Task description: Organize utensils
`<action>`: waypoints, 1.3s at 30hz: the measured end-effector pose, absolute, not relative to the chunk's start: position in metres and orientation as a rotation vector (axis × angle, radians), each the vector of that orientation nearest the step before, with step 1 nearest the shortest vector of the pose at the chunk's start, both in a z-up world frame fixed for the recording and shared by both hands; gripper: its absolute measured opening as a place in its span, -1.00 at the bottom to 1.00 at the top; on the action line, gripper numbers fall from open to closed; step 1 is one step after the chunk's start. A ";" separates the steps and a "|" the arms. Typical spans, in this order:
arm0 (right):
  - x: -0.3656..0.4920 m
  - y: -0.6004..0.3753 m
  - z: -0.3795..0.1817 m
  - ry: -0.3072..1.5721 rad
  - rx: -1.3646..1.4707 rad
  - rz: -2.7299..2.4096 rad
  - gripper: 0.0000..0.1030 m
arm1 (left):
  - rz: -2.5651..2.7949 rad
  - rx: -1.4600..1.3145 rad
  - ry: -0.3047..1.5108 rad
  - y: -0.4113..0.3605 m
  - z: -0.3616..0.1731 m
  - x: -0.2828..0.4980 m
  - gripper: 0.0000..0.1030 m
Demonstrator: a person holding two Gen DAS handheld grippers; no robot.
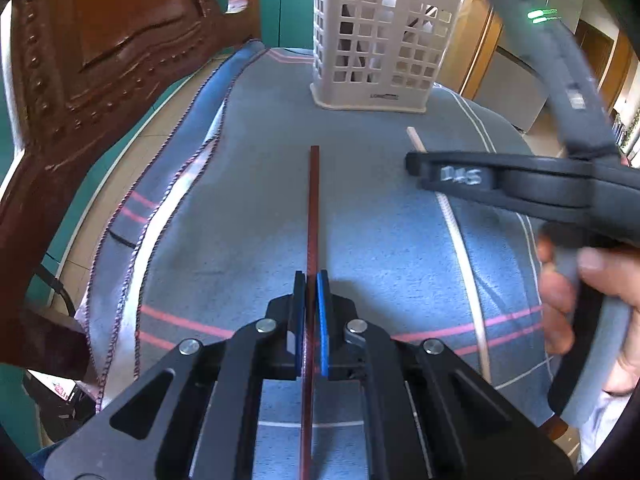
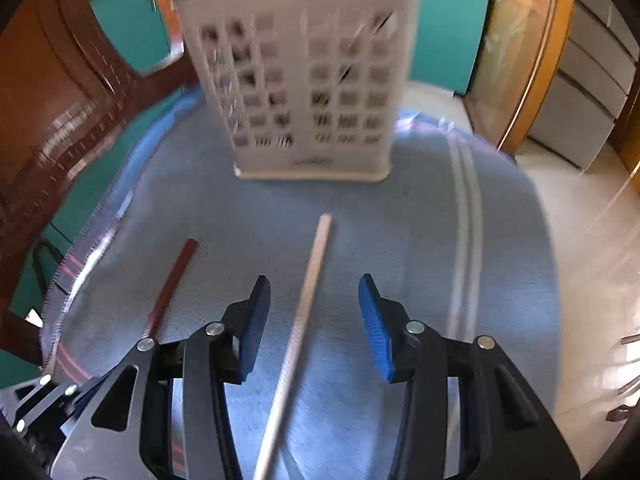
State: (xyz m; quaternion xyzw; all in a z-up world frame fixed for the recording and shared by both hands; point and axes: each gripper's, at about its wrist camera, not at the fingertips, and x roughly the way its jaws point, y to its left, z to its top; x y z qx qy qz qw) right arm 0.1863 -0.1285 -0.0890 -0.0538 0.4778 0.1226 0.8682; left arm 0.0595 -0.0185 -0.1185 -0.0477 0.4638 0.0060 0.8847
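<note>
The dark red chopstick [image 1: 313, 216] lies flat on the blue-grey cloth [image 1: 248, 200], its far end pointing toward the beige utensil caddy [image 1: 380, 40]. Its near part runs between the blue pads [image 1: 322, 320] of the left gripper [image 1: 311, 284], which are drawn together and clamped on it.

Just to the right, well apart from the red one, a pale wooden chopstick [image 2: 304, 308] lies on the same cloth, also pointing roughly toward the caddy. The right gripper [image 2: 314, 296] straddles it: its jaws stand apart, the stick running down the gap between them, and neither blue pad [image 2: 374, 324] touches it. In the left wrist view this gripper [image 1: 416, 168] comes in from the right, crossing over the pale chopstick [image 1: 460, 240], with a person's hand [image 1: 592, 300] around its handle; that view is too blurred there to show its jaws.

The caddy stands upright at the far side of the cloth, a perforated plastic holder with square holes in its walls. Utensil handles stick out of its top in the right wrist view, too smeared to name.

The cloth, striped in pink and white, covers the bench. A carved wooden chair [image 1: 80, 60] with studded trim stands close at the left edge, and teal cabinet doors [image 1: 280, 0] show behind.
</note>
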 end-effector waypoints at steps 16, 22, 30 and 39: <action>0.175 -0.165 -0.094 1.059 0.006 0.220 -0.88 | 0.000 -0.093 0.945 -0.021 -0.123 0.070 -0.76; 0.162 -0.201 -0.086 1.068 0.155 0.174 -0.88 | -0.005 -0.079 0.941 -0.024 -0.123 0.071 -0.67; 0.158 -0.195 -0.089 1.075 0.167 0.186 -0.76 | -0.019 -0.074 0.940 -0.024 -0.123 0.070 -0.55; 0.150 -0.193 -0.091 1.045 0.102 0.162 -0.31 | -0.026 -0.071 0.938 -0.025 -0.123 0.071 -0.47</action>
